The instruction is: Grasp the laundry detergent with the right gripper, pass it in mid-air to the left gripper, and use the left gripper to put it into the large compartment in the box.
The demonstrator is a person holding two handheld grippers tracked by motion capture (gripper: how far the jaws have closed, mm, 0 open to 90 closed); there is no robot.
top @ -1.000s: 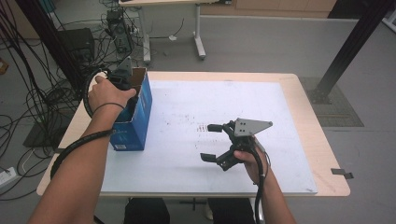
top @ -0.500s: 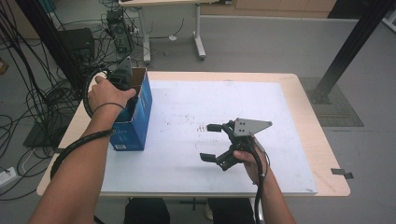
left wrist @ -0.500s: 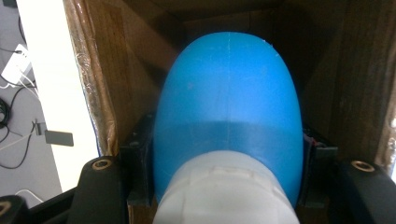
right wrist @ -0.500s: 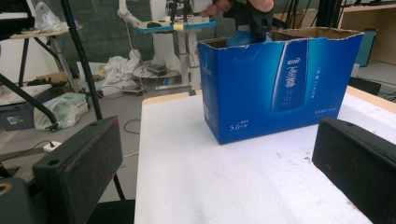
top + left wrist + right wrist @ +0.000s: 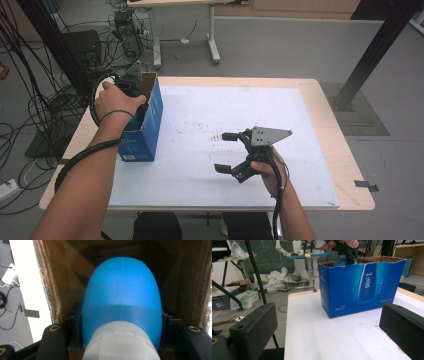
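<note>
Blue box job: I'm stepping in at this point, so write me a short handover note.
Left claw: shut on the blue bottle, down inside the open blue box at the table's left edge.
Right claw: open, empty, hovering mid-table, pointing at the box.
Done: bottle gripped.
Left: whether it goes in or comes out isn't clear; finish that move, then release.

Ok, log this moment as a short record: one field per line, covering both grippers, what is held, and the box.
left gripper: at the open top of the blue box, fingers shut on the blue bottle
blue bottle: blue body, white part nearest the camera, inside the box's brown interior
right gripper: open, nothing between its fingers, above the white table surface
blue box: upright, at the table's left edge
</note>
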